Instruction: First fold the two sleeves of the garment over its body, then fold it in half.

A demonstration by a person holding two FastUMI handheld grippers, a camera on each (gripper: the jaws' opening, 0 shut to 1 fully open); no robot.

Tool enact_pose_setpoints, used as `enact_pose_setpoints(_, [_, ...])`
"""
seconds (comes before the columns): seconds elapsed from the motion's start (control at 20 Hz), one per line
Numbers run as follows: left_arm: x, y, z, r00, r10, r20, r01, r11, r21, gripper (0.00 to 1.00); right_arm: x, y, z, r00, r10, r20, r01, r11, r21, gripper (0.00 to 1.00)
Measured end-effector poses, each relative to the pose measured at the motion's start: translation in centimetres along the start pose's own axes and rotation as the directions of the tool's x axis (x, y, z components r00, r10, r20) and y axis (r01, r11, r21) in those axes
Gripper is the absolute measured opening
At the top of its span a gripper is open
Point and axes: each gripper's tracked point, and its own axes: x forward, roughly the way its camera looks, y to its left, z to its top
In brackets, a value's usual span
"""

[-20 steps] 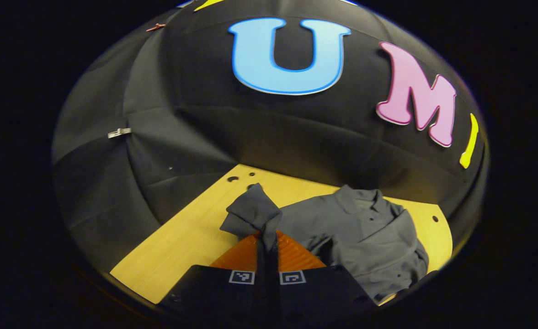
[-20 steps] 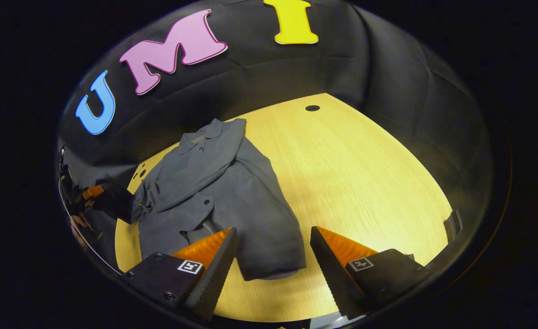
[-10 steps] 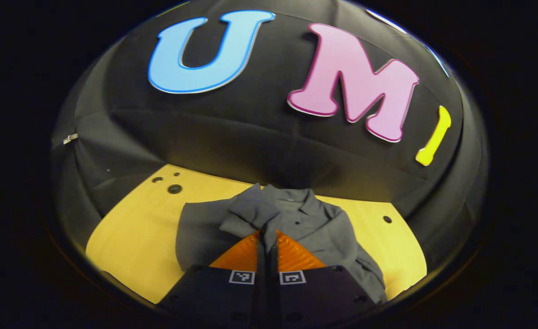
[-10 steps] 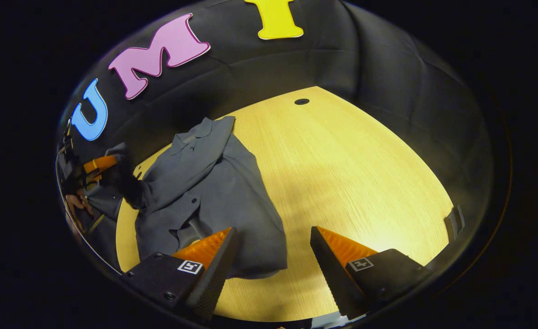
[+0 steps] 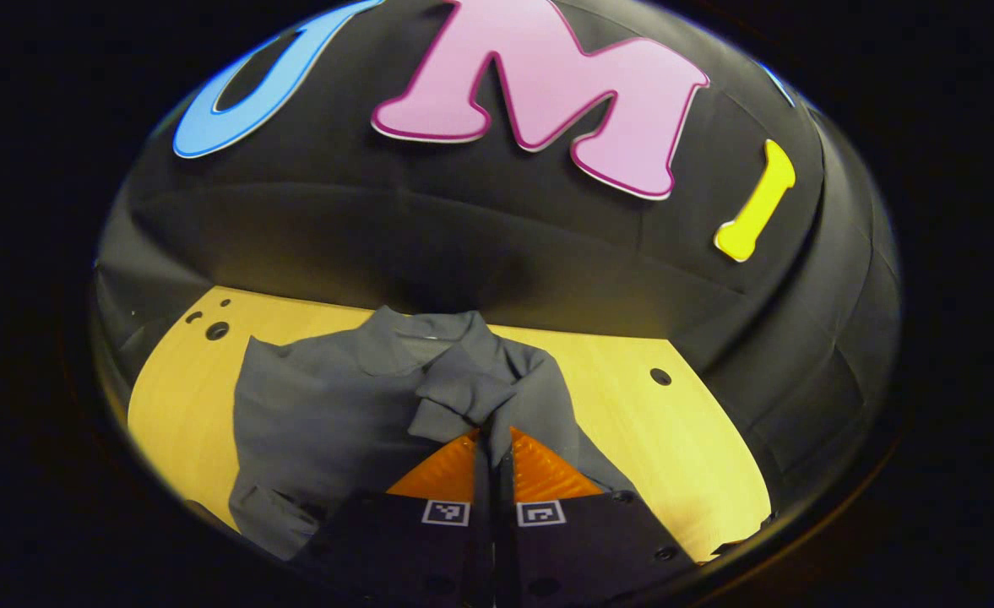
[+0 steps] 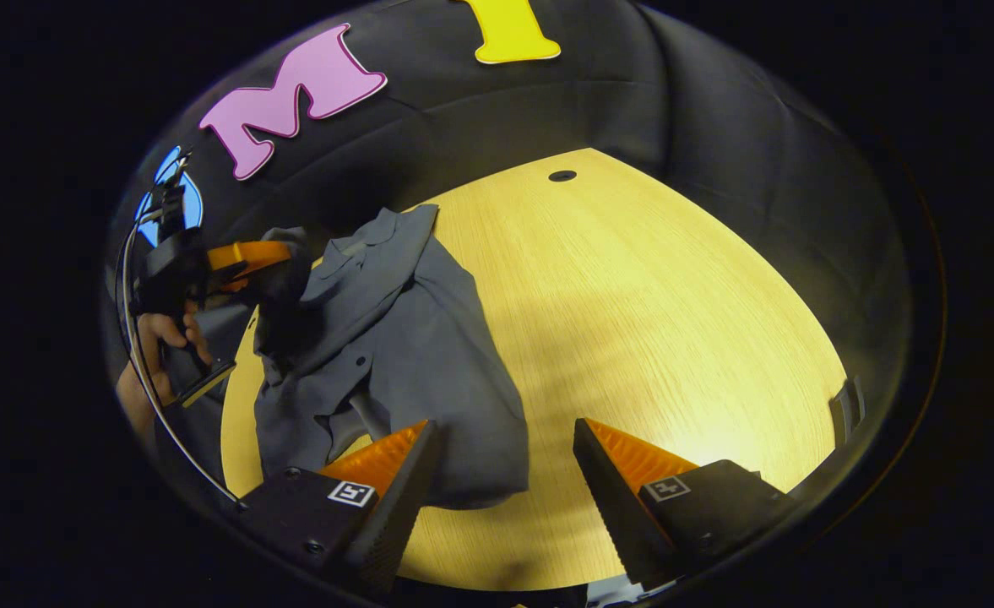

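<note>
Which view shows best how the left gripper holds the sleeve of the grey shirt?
The left gripper view: the left gripper is shut on the sleeve, bunched just past the fingertips above the shirt. The right gripper view shows this gripper small and far off, carrying the sleeve over the shirt.
</note>
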Motion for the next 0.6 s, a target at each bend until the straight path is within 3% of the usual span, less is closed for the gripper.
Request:
enact_pose_setpoints(0.45, [3.6,-4.7,-3.4,0.988,-0.101,-0.115,0.101,0.995,0.000,0.22,0.1,-0.6,-0.3,1.000,-0.012,-0.013,0.012,1.000,0.028,0.99])
enact_pose_setpoints(0.5, [3.5,-4.9,-3.5,0.987,-0.110,-0.118,0.111,0.994,0.001,0.29,0.1,-0.6,-0.4,1.000,-0.011,-0.014,0.012,1.000,0.026,0.99])
enact_pose_setpoints(0.6, [2.5,-4.6,-3.5,0.985,-0.127,-0.121,0.129,0.992,0.013,0.57,0.1,-0.5,-0.4,1.000,-0.009,-0.018,0.009,1.000,0.024,0.99])
